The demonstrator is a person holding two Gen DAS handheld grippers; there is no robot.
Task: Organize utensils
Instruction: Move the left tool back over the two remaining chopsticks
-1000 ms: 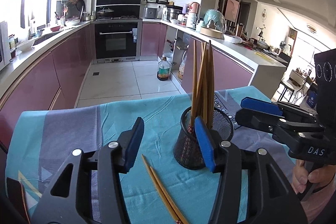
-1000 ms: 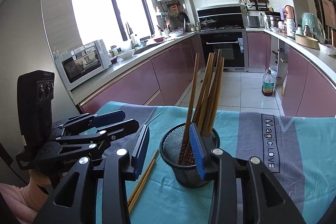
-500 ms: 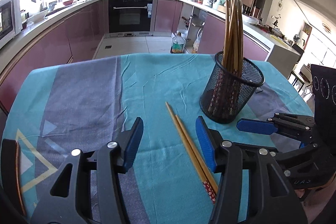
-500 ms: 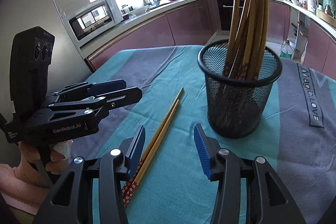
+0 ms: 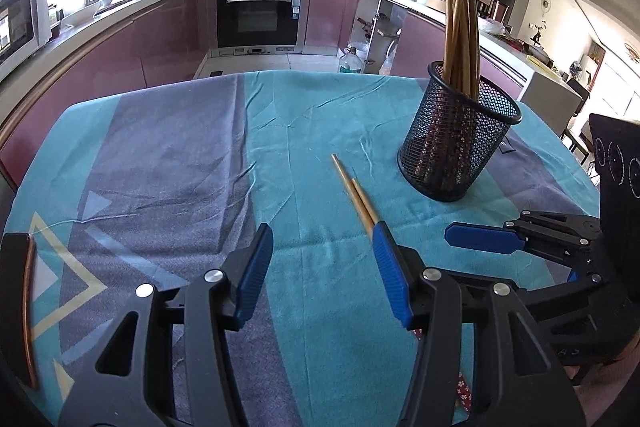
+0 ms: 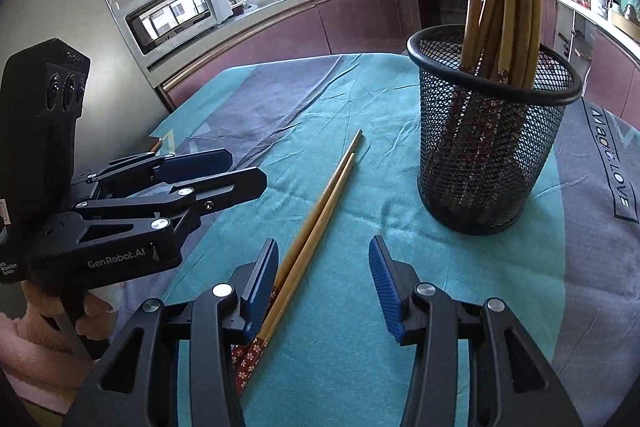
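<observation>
Two hand-held grippers hang low over a table [image 5: 168,147] spread with a teal and grey cloth [image 6: 320,115] in a kitchen with plum-coloured cabinets. In the left wrist view the left gripper [image 5: 322,275] fills the bottom of the frame, its blue-padded jaws standing about half open with only cloth between them; nothing is held. Just beyond its right-hand pad a pair of loose chopsticks [image 5: 354,193] lies flat on the cloth, running from the centre of the frame down under that finger. A black mesh cup [image 5: 456,147] stands upright at centre right, with a bundle of chopsticks [image 5: 460,27] standing in it and fanning out above the rim. The right gripper [image 5: 480,237] comes in from the right edge of that view, close above the cloth. In the right wrist view the right gripper [image 6: 324,281] sits at bottom centre; its jaws have just been opening and now stand about half apart, empty, with the patterned red ends of the loose chopsticks [image 6: 316,223] passing right beside the left-hand pad, though contact cannot be judged. The cup [image 6: 488,151] rises at upper right, well apart from the pair. The left gripper [image 6: 224,169] reaches in from the left edge, a hand [image 6: 80,311] and pink sleeve [image 6: 36,359] below it. A microwave [image 6: 176,11] sits on the counter at upper left.
</observation>
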